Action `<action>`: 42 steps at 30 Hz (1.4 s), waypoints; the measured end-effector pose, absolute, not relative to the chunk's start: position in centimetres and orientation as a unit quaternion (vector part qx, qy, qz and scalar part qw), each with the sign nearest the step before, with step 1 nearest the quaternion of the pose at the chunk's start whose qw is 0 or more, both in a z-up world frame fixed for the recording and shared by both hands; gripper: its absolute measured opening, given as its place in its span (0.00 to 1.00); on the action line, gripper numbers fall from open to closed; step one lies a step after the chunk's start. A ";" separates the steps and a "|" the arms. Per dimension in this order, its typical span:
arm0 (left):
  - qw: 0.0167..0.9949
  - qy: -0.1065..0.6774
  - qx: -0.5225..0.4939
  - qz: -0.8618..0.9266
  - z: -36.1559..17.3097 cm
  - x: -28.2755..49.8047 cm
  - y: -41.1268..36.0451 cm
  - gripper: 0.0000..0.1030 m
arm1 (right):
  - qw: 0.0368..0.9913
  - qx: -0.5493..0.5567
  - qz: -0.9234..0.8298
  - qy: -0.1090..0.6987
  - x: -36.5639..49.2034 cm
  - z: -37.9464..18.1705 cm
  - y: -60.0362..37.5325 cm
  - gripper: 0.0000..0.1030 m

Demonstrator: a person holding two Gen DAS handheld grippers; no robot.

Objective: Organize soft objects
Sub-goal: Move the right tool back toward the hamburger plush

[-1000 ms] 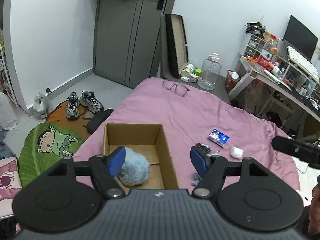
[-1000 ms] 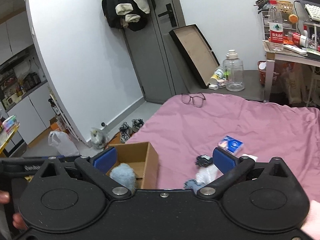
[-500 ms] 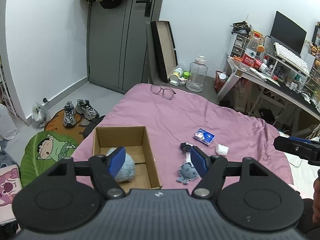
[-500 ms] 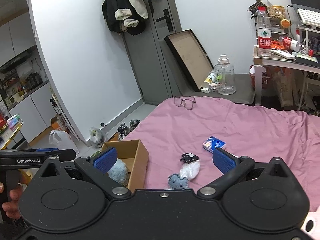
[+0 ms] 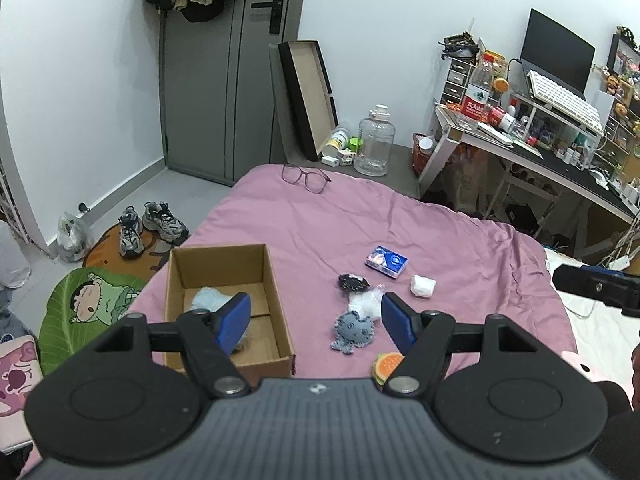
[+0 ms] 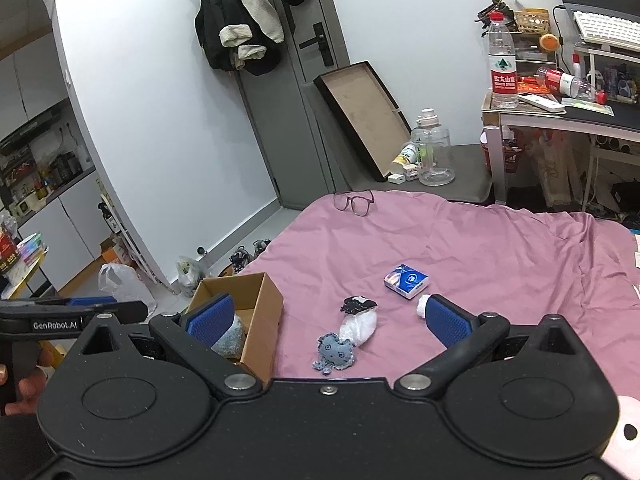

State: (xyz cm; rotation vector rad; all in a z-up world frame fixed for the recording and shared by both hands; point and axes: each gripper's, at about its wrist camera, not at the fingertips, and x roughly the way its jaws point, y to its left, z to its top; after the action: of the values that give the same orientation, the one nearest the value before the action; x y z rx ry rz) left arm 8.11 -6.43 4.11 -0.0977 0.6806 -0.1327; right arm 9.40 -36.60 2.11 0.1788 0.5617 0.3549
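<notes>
An open cardboard box (image 5: 276, 312) (image 6: 264, 312) sits on the pink bed with a light blue fluffy toy (image 5: 206, 302) (image 6: 230, 338) inside. To its right lie a grey-blue octopus plush (image 5: 354, 330) (image 6: 334, 352), a white fluffy item (image 5: 366, 304) (image 6: 360, 326) and a small black-and-white item (image 5: 352, 282) (image 6: 357, 304). An orange slice-shaped toy (image 5: 386, 364) lies under the left gripper. My left gripper (image 5: 314, 322) is open and empty, above the box's right wall. My right gripper (image 6: 328, 320) is open and empty, above the plush.
A blue tissue pack (image 5: 386, 261) (image 6: 406, 280) and a white wad (image 5: 422, 286) lie further right on the bed. Glasses (image 5: 306, 178) (image 6: 354, 201) rest at the bed's far edge. Shoes (image 5: 154, 224) and a cartoon mat (image 5: 90, 304) lie on the floor at left. A cluttered desk (image 5: 540, 148) stands right.
Both grippers have pulled back and up from the bed, so the box and toys look smaller and further away. The orange toy has come into view.
</notes>
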 end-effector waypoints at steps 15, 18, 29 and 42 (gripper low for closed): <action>0.928 0.360 -0.039 -0.087 2.9 7.9 -8.3 0.69 | 0.933 0.096 0.170 0.302 9.0 0.8 -38.1 1.00; 0.922 0.373 -0.035 -0.093 2.2 8.3 -8.5 0.69 | 0.930 0.100 0.167 0.312 9.2 0.4 -38.2 1.00; 0.903 0.403 -0.038 -0.144 -0.4 10.7 -9.5 0.69 | 0.916 0.111 0.165 0.349 11.1 -2.7 -39.0 1.00; 0.887 0.429 -0.026 -0.170 -4.1 15.0 -11.3 0.68 | 0.894 0.110 0.183 0.394 14.3 -6.4 -38.7 0.90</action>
State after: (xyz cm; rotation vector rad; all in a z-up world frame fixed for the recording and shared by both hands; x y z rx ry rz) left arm 14.99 -11.30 -4.12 -0.0541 0.8927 -0.3527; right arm 14.28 -38.66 -6.38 0.2275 0.8176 0.3793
